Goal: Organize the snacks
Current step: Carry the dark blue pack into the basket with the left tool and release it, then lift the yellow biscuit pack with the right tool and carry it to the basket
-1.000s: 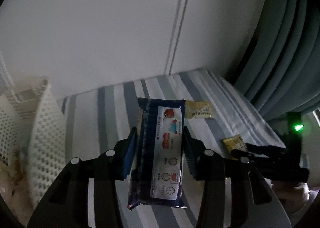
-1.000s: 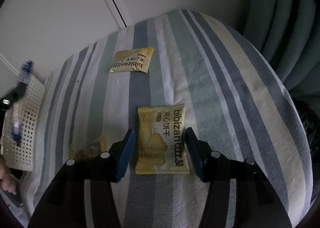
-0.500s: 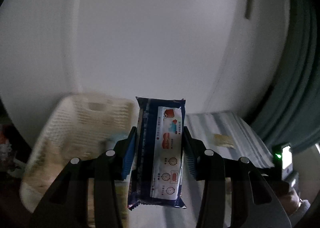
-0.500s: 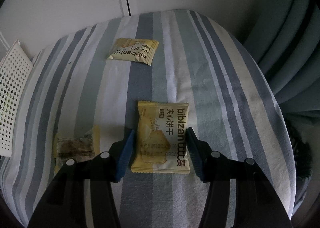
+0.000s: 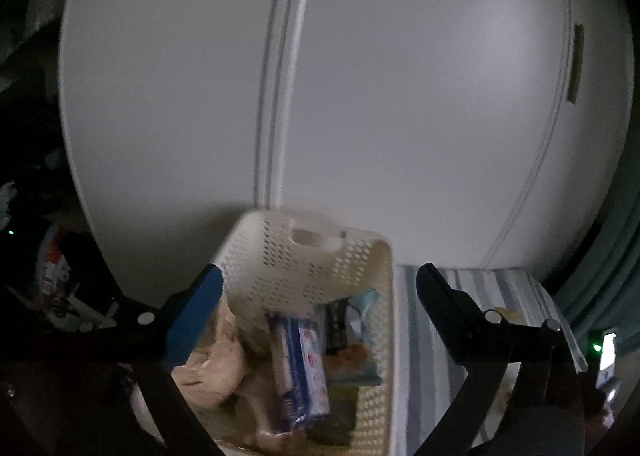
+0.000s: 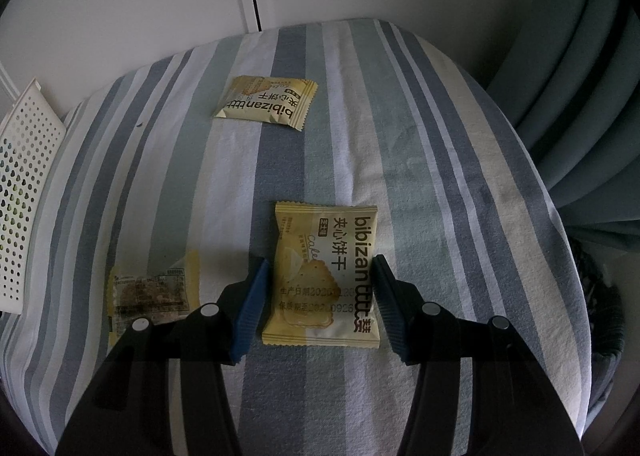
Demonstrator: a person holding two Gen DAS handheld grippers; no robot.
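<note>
Hovered over a white perforated basket point(image 5: 352, 256) with the left gripper point(image 5: 316, 292), jaws spread wide and empty; blue snack pack point(image 5: 300, 368) lying inside among other wrappers. Straddled a yellow biscuit packet point(image 6: 324, 280) with the right gripper point(image 6: 318, 280), jaws released (close beside its edges). Set on a striped cloth surface point(image 6: 440, 175), before white cupboard doors point(image 5: 400, 95) and a grey-green curtain point(image 6: 580, 95).

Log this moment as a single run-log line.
left gripper: open over basket | blue pack: in basket | right gripper: open, straddling yellow biscuit pack on striped cloth
</note>
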